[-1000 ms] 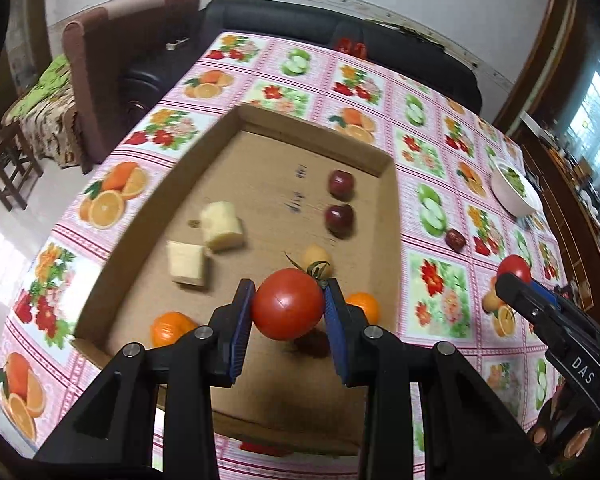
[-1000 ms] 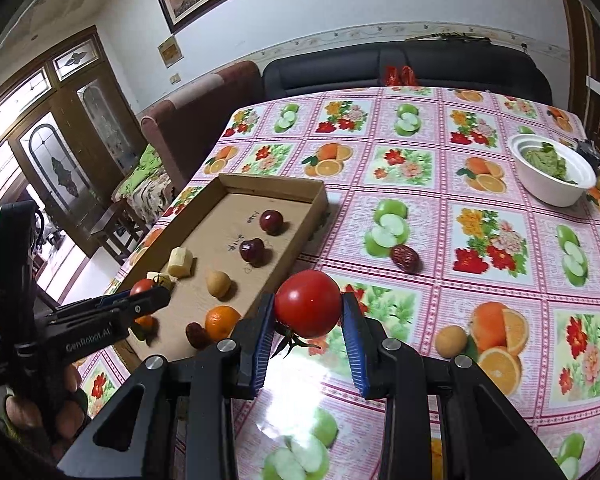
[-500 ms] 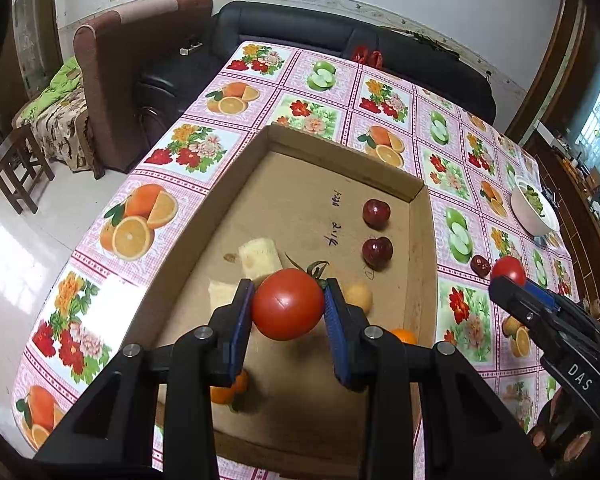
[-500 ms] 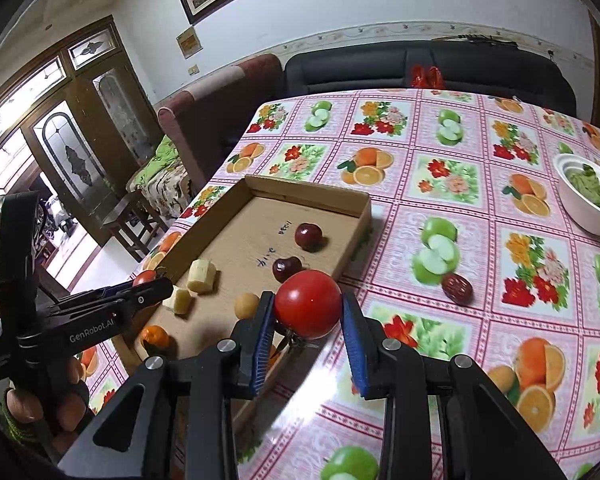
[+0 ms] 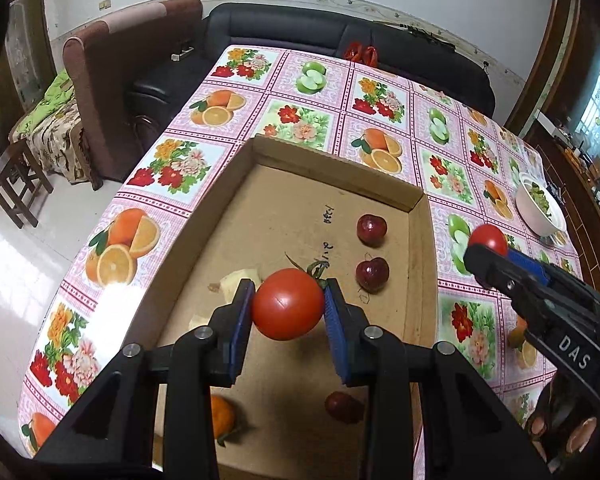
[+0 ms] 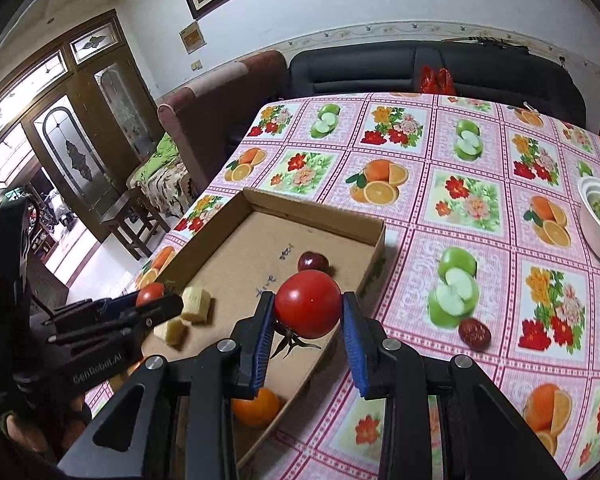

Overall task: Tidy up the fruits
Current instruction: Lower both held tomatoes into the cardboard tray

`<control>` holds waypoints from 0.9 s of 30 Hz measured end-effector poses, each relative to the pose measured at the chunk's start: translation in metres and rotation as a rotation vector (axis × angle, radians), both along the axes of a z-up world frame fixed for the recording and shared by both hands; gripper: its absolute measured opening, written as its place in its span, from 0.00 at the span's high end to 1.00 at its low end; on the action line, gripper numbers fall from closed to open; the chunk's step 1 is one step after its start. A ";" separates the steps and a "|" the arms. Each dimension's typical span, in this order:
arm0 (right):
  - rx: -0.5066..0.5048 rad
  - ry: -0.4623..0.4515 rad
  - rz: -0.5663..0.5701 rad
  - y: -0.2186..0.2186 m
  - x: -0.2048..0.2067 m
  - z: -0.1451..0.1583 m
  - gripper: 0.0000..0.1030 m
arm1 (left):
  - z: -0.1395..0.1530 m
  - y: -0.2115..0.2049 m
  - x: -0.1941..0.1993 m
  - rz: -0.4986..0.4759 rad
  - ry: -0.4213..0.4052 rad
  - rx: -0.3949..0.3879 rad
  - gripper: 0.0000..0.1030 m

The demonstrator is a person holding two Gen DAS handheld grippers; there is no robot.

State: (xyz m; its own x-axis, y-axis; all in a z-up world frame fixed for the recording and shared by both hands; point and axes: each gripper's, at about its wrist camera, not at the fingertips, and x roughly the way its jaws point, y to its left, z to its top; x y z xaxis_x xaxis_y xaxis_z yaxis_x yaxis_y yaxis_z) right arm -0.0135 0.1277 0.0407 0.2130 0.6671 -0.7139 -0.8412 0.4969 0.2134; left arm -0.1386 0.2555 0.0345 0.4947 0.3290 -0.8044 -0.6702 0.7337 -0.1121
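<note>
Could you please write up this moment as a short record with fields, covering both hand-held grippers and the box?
left hand-held gripper: shut on a tomato, held above the box floor
right hand-held gripper: shut on a second tomato, over the box's right side
box: open cardboard, on the fruit-print tablecloth
in box: two dark red fruits, an orange, pale yellow chunks
outside box: a dark date, a white bowl with greens

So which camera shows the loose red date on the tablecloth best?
The right wrist view: the red date lies in plain sight on the tablecloth, right of the cardboard tray. The left wrist view does not show it.
</note>
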 end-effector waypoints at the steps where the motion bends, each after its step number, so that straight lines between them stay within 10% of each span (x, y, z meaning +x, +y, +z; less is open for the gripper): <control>1: 0.000 -0.001 0.000 0.002 0.002 0.000 0.68 | 0.000 0.001 0.002 0.001 -0.001 -0.003 0.69; 27: -0.029 0.022 0.007 0.051 0.032 -0.014 0.68 | -0.004 0.038 0.032 0.036 0.004 -0.051 0.69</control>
